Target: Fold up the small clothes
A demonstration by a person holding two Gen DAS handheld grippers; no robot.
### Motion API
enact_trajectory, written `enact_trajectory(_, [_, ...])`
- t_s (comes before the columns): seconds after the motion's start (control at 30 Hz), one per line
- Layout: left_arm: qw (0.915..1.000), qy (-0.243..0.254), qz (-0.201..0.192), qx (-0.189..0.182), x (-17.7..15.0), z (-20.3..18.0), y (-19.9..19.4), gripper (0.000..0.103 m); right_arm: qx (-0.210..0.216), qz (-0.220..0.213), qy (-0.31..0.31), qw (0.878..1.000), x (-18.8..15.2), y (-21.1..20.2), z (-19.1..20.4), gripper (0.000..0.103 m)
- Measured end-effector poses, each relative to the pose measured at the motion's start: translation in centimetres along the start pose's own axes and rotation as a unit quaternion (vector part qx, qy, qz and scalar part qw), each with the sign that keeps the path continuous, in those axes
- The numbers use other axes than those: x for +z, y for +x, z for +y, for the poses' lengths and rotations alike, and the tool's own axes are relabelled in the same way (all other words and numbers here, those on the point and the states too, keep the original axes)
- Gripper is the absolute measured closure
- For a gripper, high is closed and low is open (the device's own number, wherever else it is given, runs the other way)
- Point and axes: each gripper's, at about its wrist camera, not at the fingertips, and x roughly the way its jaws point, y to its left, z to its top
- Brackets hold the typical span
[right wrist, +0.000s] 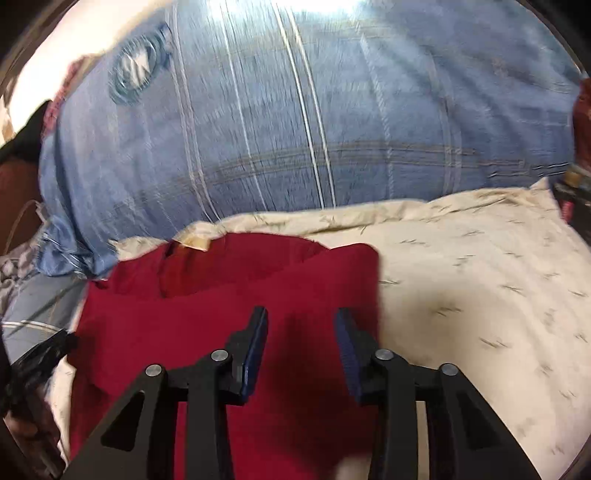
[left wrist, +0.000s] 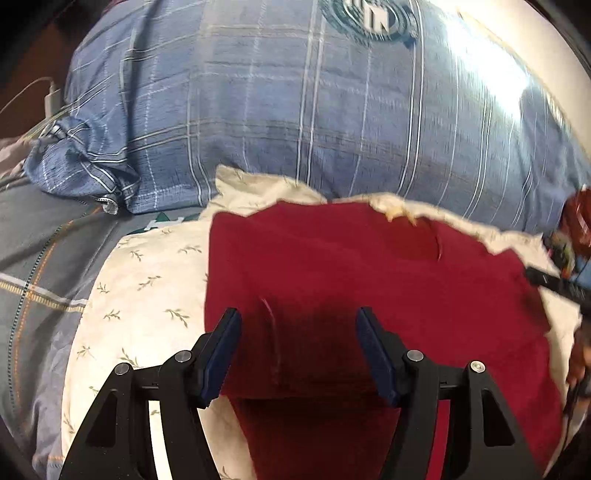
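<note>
Left wrist view: left gripper (left wrist: 298, 325) at lower centre, blue-padded fingers (left wrist: 227, 354) spread wide, nothing between them, poised over a red garment (left wrist: 369, 280). Garment spread flat across the middle and lower right of the frame, lying on a cream pillow with a small leaf print (left wrist: 147, 288); a straight edge running down its left side, a short crease near centre. Behind, filling the upper half, a blue plaid pillow (left wrist: 295, 122) with a round dark-teal emblem (left wrist: 373, 18) at top centre; pale letters inside it, cropped and smeared, not readable. At left edge, a white charger with cable (left wrist: 51, 98); at lower left, grey-blue plaid bedding (left wrist: 40, 266). At right edge, part of the other black tool (left wrist: 554, 284), blurred.

Right wrist view: right gripper (right wrist: 301, 328) at lower centre, blue pads parted, gap narrower than on the left tool, empty, above the red garment (right wrist: 229, 295). Garment in the lower left and centre of the frame, neckline opening toward the upper left, its right edge ending just past the gripper. Cream pillow (right wrist: 480, 280) bare on the right. Blue plaid pillow (right wrist: 314, 110) across the top, emblem (right wrist: 138, 70) at upper left, motion-blurred, lettering illegible. Whole view smeared.
</note>
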Motion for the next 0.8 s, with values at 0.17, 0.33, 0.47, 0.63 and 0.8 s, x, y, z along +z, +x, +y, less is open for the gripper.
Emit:
enact_trajectory(0.17, [0.9993, 0.008, 0.027, 0.024, 0.1, -0.2, 2.4, 0.038, -0.039, 0.013, 0.024, 0.999, 0.9, 4.4, -2.1, 0.075])
enact_trajectory(0.33, [0.9992, 0.013, 0.023, 0.029, 0.4, -0.6, 3.2, 0.038, -0.056, 0.017, 0.007, 0.998, 0.6, 3.3, -1.6, 0.071])
enact_trajectory(0.47, [0.9993, 0.013, 0.02, 0.03, 0.3, -0.6, 3.3, 0.038, -0.037, 0.007, 0.007, 0.999, -0.8, -0.3, -0.8, 0.063])
enact_trajectory(0.63, [0.9994, 0.013, 0.017, 0.029, 0.1, -0.5, 3.2, 0.038, -0.015, 0.013, -0.035, 0.999, -3.1, -3.1, 1.2, 0.057])
enact_trajectory(0.8, [0.9993, 0.016, 0.015, 0.03, -0.1, -0.6, 3.1, 0.037, -0.027, 0.033, -0.039, 0.998, -4.5, -1.7, 1.3, 0.057])
